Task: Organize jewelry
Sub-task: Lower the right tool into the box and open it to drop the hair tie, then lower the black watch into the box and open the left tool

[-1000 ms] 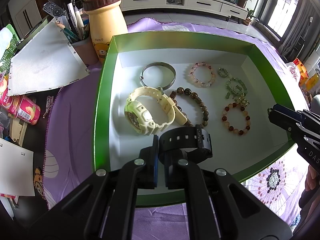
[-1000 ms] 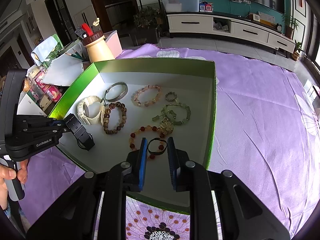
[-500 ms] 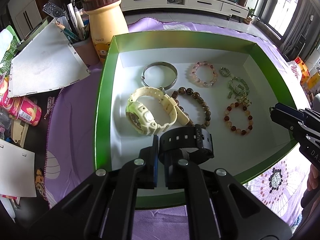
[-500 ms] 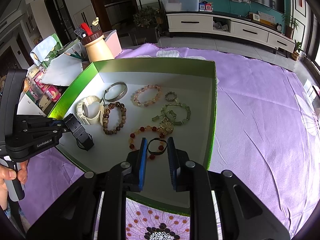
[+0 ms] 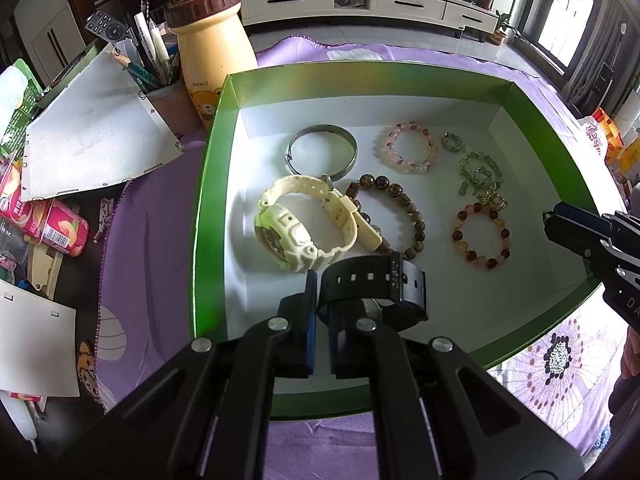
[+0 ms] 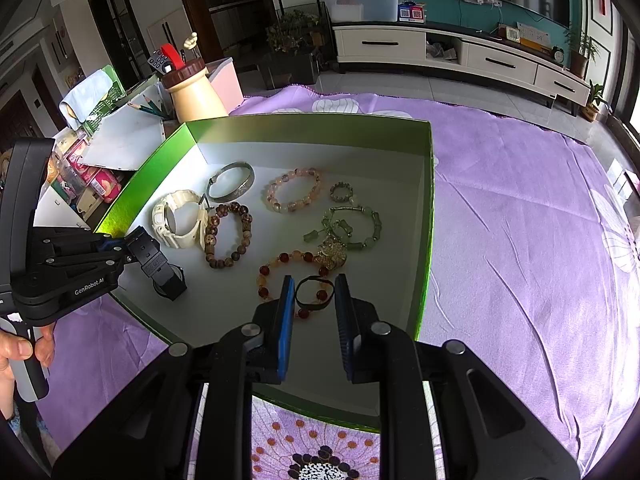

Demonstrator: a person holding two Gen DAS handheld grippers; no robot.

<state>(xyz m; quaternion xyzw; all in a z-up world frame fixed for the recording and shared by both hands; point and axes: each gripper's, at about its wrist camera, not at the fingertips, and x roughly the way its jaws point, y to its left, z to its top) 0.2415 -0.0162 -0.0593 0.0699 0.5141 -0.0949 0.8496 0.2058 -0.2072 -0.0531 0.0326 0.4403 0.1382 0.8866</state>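
Black strap pinched between nearly closed jaws: your left gripper (image 5: 320, 300) holds the black watch (image 5: 376, 288) over the near-left part of the green box (image 5: 360, 76), presumably to set it beside the cream watch (image 5: 296, 232). Your right gripper (image 6: 311, 300), narrowly parted, clasps a dark ring (image 6: 314, 294) above the box's near side.
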